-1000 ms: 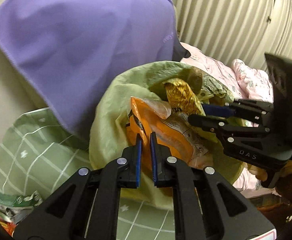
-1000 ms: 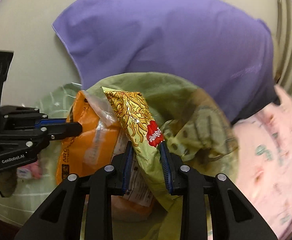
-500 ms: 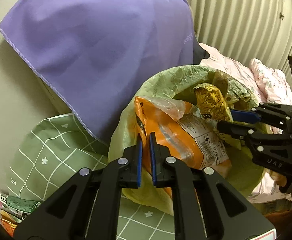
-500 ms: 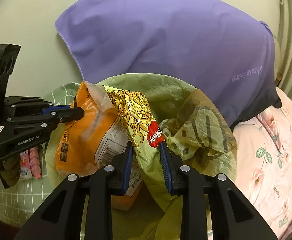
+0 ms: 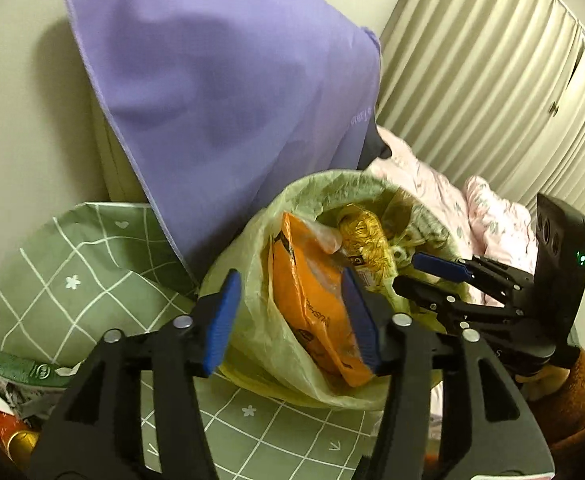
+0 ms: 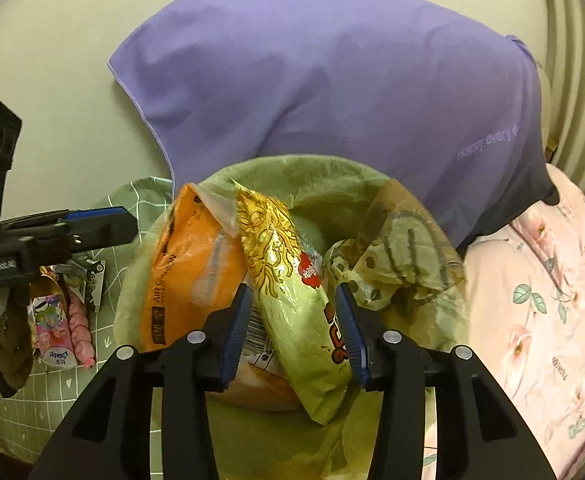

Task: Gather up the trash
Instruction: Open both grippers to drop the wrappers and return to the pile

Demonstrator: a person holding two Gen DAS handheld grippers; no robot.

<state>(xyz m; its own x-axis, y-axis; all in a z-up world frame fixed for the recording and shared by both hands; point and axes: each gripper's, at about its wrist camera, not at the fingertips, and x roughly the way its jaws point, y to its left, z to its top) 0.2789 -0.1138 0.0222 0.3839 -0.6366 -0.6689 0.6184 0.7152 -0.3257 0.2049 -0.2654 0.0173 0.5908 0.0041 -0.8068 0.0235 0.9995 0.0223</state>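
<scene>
A pale green trash bag stands open on the green checked sheet. An orange snack packet and a yellow-green noodle packet stick up inside it. My left gripper is open, its fingers spread either side of the bag's near wall and the orange packet. My right gripper is open around the noodle packet, which leans free between the pads. Each gripper shows in the other's view, the right gripper at right, the left gripper at left.
A purple cloth hangs behind the bag. A pink flowered quilt lies right. Loose wrappers lie on the green sheet at left, among them a pink packet and crumpled packets. Pleated curtains stand behind.
Both grippers have opened: the left let go of the bag's edge by the orange packet, the right let go of the noodle packet. Both packets now rest in the bag.
</scene>
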